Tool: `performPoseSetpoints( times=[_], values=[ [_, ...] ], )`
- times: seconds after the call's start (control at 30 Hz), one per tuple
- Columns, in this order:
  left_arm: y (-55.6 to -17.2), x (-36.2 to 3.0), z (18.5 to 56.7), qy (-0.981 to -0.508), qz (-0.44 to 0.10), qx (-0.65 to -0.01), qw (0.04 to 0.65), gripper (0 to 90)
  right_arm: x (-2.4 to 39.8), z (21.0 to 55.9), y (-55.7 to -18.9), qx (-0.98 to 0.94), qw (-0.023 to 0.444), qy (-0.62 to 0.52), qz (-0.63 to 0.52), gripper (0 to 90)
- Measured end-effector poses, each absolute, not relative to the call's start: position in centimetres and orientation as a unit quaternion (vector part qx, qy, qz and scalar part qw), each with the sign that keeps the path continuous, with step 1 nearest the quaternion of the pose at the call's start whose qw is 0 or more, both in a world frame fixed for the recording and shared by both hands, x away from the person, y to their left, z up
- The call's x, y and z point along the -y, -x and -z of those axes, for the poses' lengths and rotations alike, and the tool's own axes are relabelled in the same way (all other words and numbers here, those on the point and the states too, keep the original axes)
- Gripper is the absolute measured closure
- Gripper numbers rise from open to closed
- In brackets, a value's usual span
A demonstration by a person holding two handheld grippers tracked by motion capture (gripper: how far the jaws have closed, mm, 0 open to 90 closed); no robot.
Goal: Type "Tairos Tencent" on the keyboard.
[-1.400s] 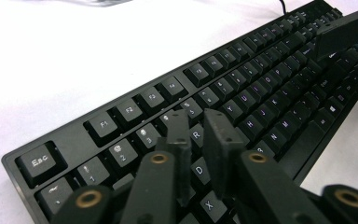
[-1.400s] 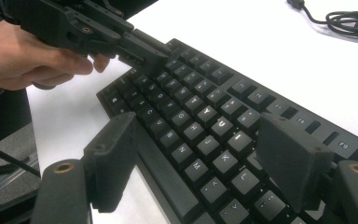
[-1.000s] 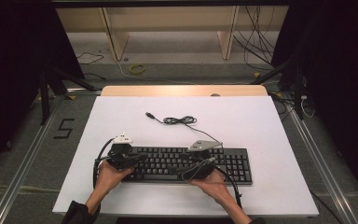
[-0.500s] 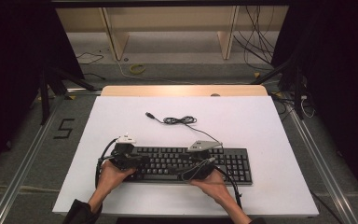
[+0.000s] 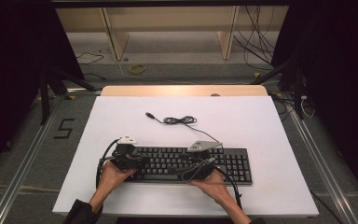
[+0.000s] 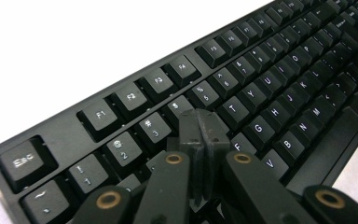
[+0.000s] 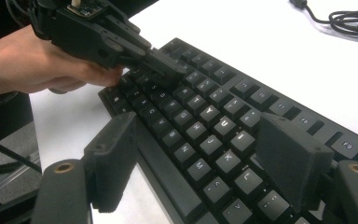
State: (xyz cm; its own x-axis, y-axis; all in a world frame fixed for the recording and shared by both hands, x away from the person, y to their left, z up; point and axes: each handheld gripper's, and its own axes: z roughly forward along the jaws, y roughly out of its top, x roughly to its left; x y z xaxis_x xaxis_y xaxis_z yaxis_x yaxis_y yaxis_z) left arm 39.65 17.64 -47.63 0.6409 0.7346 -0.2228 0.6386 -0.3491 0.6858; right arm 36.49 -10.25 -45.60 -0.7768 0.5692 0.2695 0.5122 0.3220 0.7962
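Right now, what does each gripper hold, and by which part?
Nothing. The left gripper is shut, tips on the keyboard keys; the right gripper is open above it.

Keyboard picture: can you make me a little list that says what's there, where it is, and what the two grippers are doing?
thing: black keyboard
place: near edge of the white table, lying flat
cable: loosely coiled cable on the table behind the keyboard
left gripper: shut, tips down on the keys near the number row
right gripper: open, jaws spread wide above the letter keys
hands: one on each gripper, at the keyboard's front edge
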Motion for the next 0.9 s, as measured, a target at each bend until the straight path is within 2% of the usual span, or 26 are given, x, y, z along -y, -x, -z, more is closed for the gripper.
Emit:
performPoseSetpoints(
  times=[0.63, 0.9],
  values=[
    [-39.1, -18.1, 46.5, -0.803, -0.046, -0.419, 0.421, 72.0, 10.2, 45.6, -36.5, -0.813, 0.03, -0.33, -0.479, 30.4],
    [-38.8, -18.2, 46.3, -0.799, -0.039, -0.423, 0.425, 61.5, 10.1, 45.7, -36.4, -0.814, 0.029, -0.33, -0.478, 30.5]
  ],
)
